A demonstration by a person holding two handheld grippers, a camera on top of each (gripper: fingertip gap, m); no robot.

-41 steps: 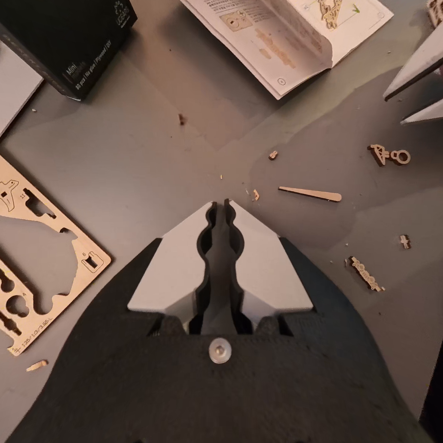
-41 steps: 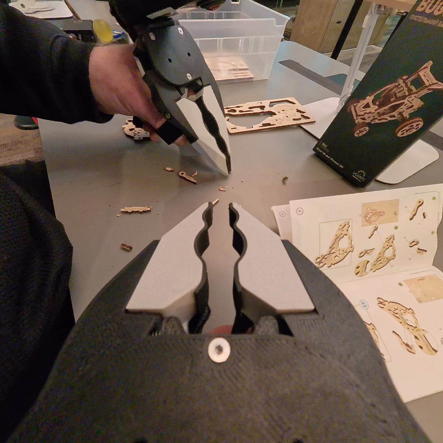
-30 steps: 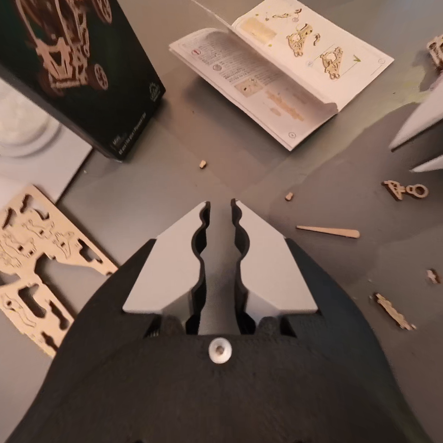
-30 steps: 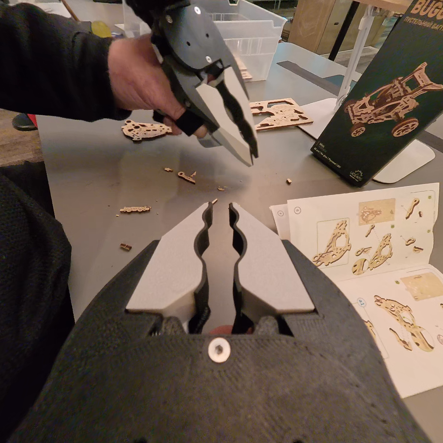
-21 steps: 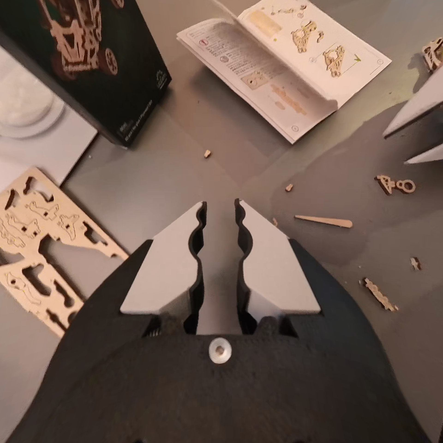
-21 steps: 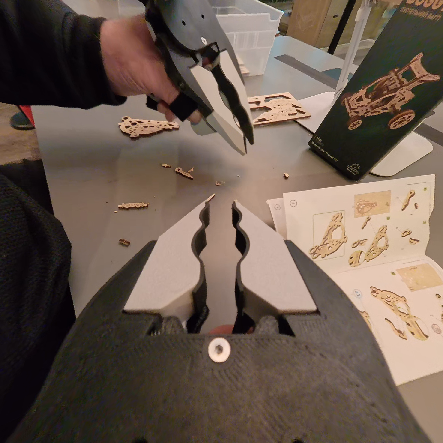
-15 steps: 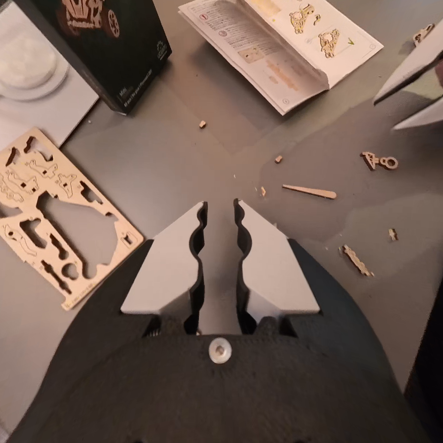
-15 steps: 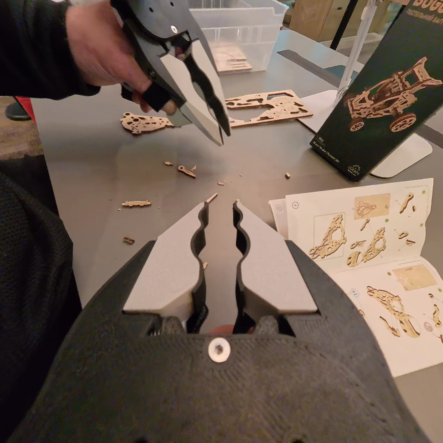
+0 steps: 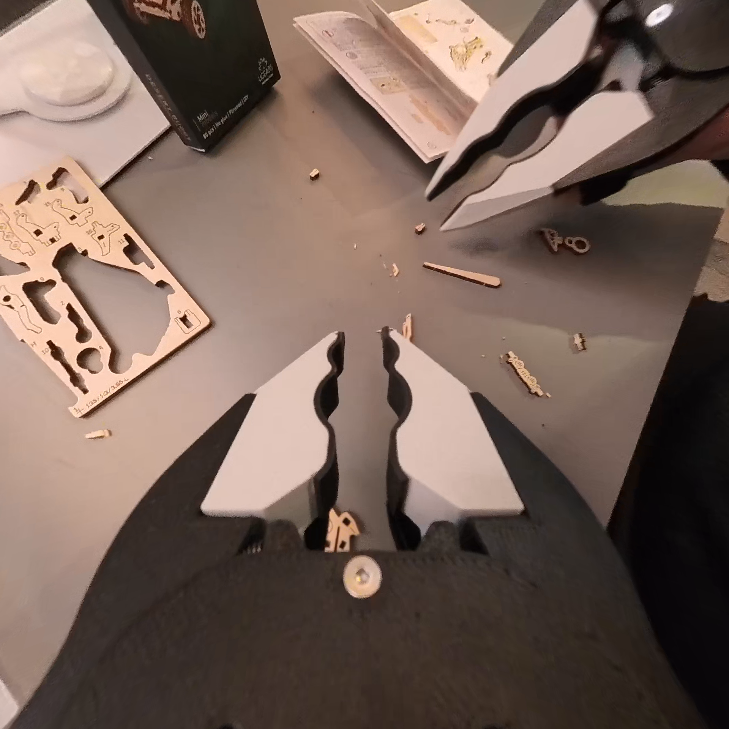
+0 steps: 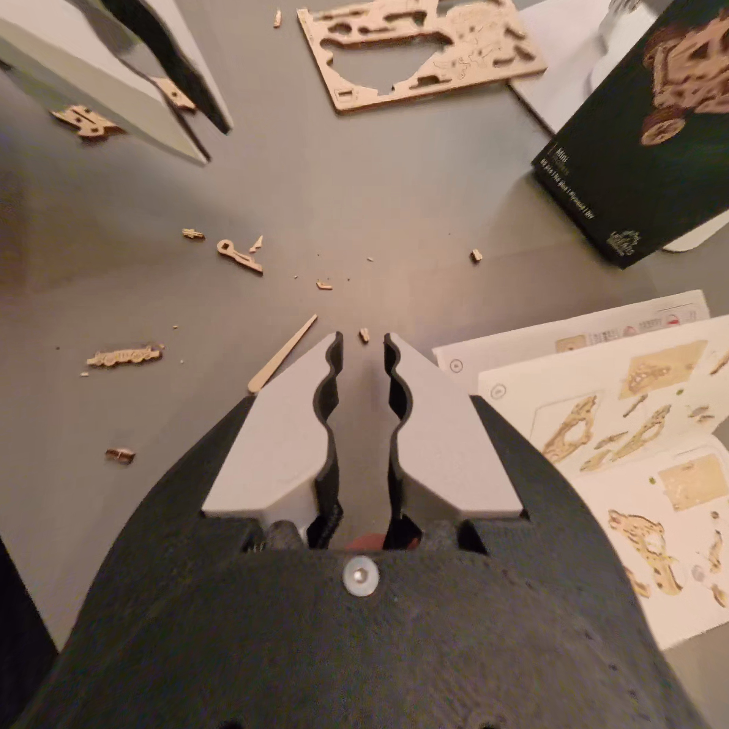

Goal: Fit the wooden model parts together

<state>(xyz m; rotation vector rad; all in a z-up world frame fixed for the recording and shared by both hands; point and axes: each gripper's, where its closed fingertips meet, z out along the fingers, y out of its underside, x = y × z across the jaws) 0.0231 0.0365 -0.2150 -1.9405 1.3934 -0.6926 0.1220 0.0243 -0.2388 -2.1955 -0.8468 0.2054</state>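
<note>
My left gripper (image 9: 362, 334) is open with nothing between its fingertips, low over the grey table (image 9: 256, 244). A flat wooden body part (image 9: 341, 528) shows through the gap at the base of its jaws. The right wrist view shows this part (image 10: 85, 120) lying under the left gripper (image 10: 217, 146); I see no pad pressing on it. My right gripper (image 10: 363, 335) is open and empty, tilted down at the table, with a tiny wooden bit (image 10: 363, 335) just ahead of its tips. A thin wooden stick (image 10: 282, 355) lies left of it and also shows in the left wrist view (image 9: 461, 275).
A punched-out wooden sheet (image 9: 98, 284) lies to the left, a dark box (image 9: 205, 67) stands behind it, and an open instruction booklet (image 9: 398, 67) lies at the back. Small loose parts are scattered: a ringed piece (image 9: 564, 242), a toothed strip (image 9: 522, 372) and several chips. The left gripper's tips are roughly 11 cm from the right gripper's.
My left gripper opened from shut, rose, then came down over the wooden body part. My right gripper tipped down toward the table and moved closer to the stick. Both stay empty.
</note>
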